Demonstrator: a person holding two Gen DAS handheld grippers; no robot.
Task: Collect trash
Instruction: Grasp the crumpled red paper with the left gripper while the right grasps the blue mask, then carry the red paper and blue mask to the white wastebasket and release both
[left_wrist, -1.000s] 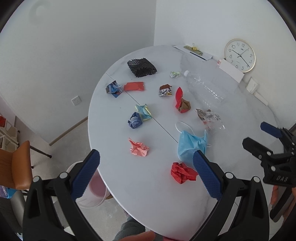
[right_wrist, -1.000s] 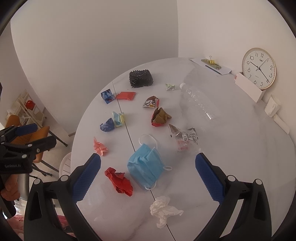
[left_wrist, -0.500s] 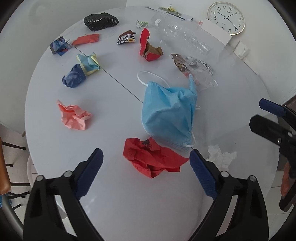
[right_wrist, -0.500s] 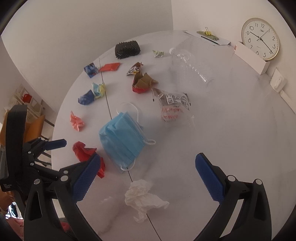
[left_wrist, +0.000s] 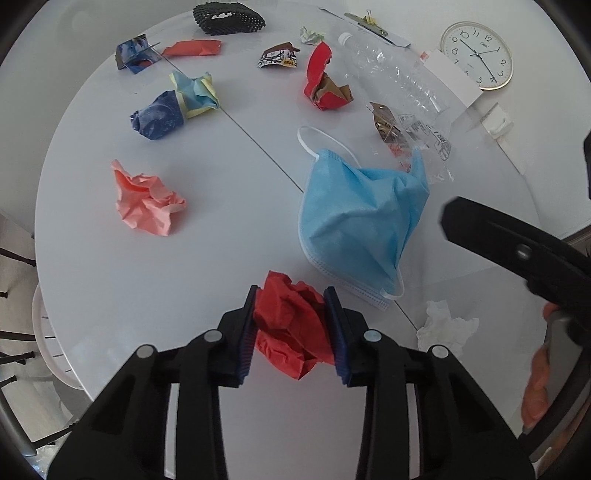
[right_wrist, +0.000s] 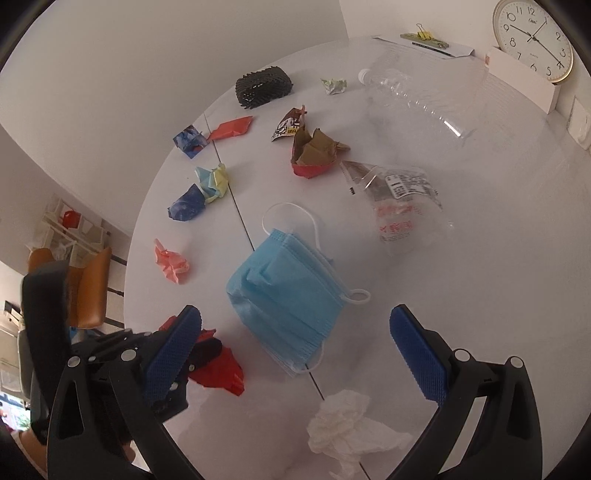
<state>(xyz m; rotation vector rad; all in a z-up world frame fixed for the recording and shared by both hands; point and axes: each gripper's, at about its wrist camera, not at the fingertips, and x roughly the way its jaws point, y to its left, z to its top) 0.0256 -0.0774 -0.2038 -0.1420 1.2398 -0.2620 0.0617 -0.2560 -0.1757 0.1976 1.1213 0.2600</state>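
The collecting looks barely begun: the left gripper (left_wrist: 293, 325) has its jaws clamped on the crumpled red paper (left_wrist: 291, 332) at the surface's (left_wrist: 92, 280) 6 o'clock edge, not yet carried off. The right gripper (right_wrist: 295, 350), jaws wide apart, hovers empty above the white tissue (right_wrist: 347, 421). Left to gather: the blue mask (left_wrist: 358, 229), pink paper (left_wrist: 146, 201), clear bottle (left_wrist: 391, 75) and several wrappers toward 12 o'clock.

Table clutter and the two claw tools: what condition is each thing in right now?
left gripper: shut on red paper ball
red paper ball: crumpled, pinched
right gripper: open, empty
blue face mask: folded, lying loose
white tissue: crumpled
clear bottle: on its side, capped
pink paper: crumpled
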